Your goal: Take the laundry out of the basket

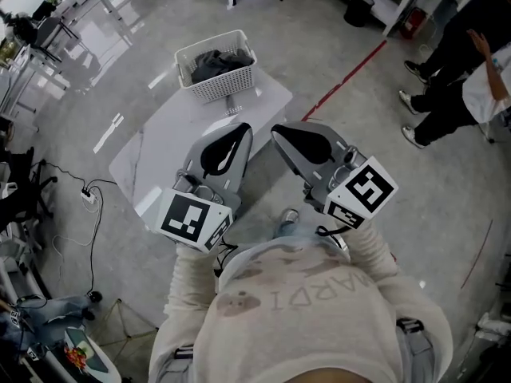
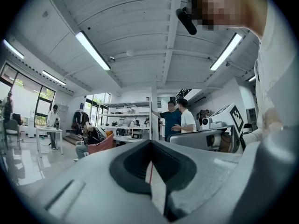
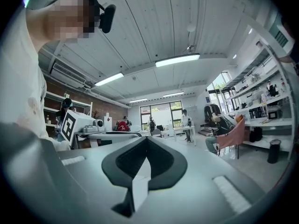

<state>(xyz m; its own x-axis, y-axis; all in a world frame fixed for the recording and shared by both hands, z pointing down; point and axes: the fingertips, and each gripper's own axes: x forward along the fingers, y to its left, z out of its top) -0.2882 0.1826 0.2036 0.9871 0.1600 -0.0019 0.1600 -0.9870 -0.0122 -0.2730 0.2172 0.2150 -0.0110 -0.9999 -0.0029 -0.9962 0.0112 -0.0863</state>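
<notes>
Cream sweatshirt (image 1: 303, 309) on the person fills the bottom of the head view. Just beyond it are two grey hand-held grippers with black-and-white marker cubes, held side by side in front of the chest and pointing forward. Left hand-held gripper (image 1: 239, 128): jaws together, tips meeting, nothing between them. Its own view (image 2: 150, 143) looks out across the room, not at the desk. Right hand-held gripper (image 1: 278, 131): jaws together too and empty, same in its own view (image 3: 146, 139). The two grippers are near each other, not touching.

White rectangular desk (image 1: 152, 162) lies diagonally under and ahead of the grippers. White slatted plastic laundry basket (image 1: 230, 84) stands at the desk's far end, close to the far edge and the far-right corner. Dark grey laundry (image 1: 214, 64) is bunched inside it. Both grippers are well apart from the basket, with bare desktop between.

Room: grey glossy floor (image 1: 383, 158) is open on the desk's right, up to a red tape line (image 1: 351, 69) running diagonally. Beyond the line, people in dark trousers (image 1: 447, 86) stand at the right edge of the head view. Left of the desk, a white power strip (image 1: 88, 196) with black cables lies on the floor near the desk's left corner. Black round bin (image 1: 359, 9) stands far back by shelving.
</notes>
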